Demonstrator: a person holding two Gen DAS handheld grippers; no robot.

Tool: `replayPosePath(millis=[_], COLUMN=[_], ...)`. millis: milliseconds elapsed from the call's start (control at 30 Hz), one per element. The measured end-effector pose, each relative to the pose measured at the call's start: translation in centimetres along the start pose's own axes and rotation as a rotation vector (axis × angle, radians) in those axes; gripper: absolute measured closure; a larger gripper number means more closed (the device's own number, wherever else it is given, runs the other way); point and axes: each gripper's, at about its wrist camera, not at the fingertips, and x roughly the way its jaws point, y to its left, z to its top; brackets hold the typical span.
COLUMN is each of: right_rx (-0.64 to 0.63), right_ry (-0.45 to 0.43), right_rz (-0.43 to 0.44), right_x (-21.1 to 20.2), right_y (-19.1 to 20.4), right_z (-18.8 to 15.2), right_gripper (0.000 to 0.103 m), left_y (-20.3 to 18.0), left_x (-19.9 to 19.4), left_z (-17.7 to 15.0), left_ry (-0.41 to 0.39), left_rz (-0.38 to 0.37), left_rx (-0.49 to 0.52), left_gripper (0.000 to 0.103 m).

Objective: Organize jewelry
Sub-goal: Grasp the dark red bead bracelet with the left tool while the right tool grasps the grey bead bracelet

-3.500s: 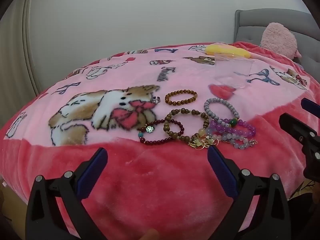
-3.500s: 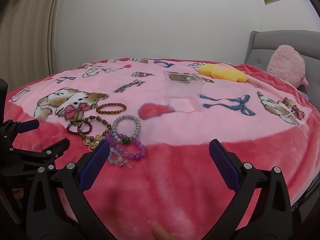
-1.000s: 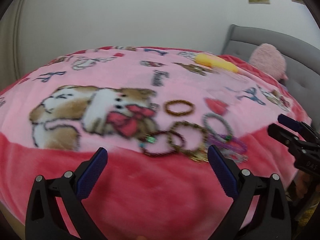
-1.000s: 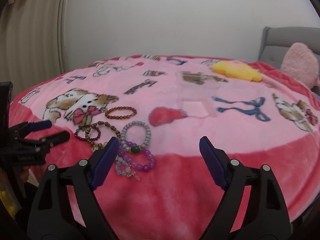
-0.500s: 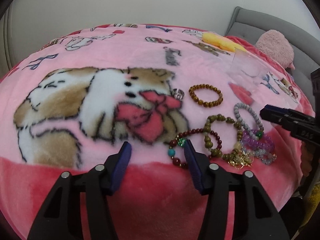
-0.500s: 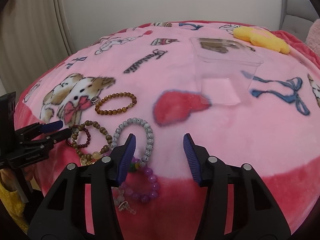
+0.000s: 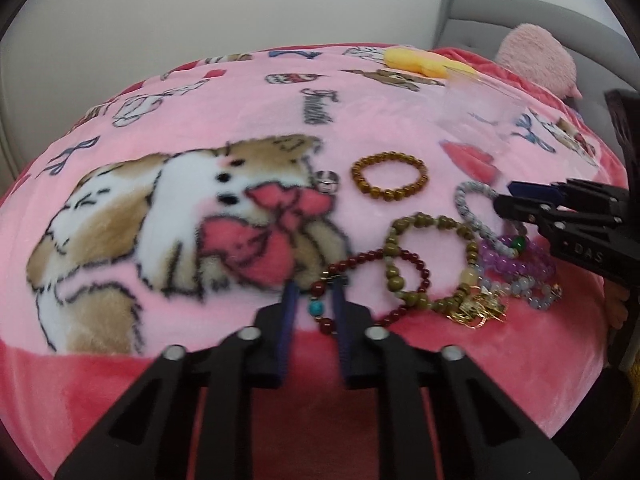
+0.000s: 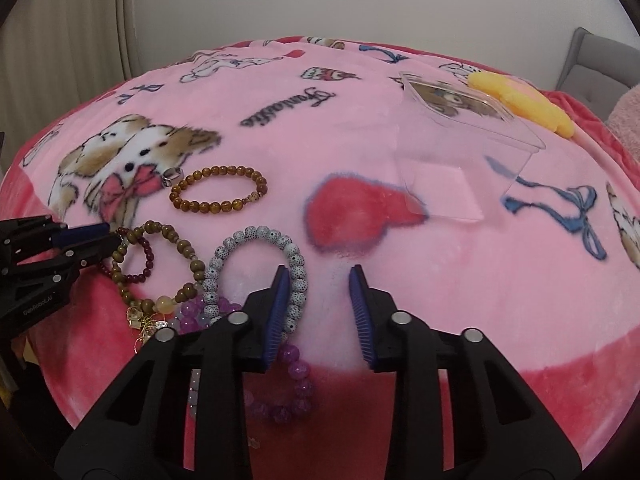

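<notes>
Pink blanket [image 7: 240, 120]: dark red bracelet [image 7: 360, 264] between left gripper [image 7: 314, 292] fingers.

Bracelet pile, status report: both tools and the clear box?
Left tool narrowed around dark red bracelet, not shut. Right tool open, one finger at speckled bracelet. Clear box empty, beyond the pile; bracelets overlap.

Purple translucent bead bracelet [image 8: 298, 384] partly hidden behind right gripper's [image 8: 319, 280] arms; dark red bead bracelet's [image 7: 362, 260] near beads masked by left gripper [image 7: 313, 294].
</notes>
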Motion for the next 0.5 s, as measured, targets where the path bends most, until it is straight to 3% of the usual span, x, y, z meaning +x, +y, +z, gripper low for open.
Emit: replayPosePath(millis=[200, 500], right_rx=[-0.02, 0.012], right_ry=[-0.006, -0.017], right_rz=[0.006, 0.076], right_x=[-0.3, -1.1], right_y=[0.3, 0.1], right_z=[-0.2, -0.5], right_gripper=[0.093, 0.095], left_y=[0.4, -0.1], left_x=[-0.1, -2.0], left_z=[-0.1, -0.3], left_ry=[-0.009, -0.082], left_rz=[-0.02, -0.048], left_rx=[-0.03, -0.026], left_gripper=[0.095, 0.096])
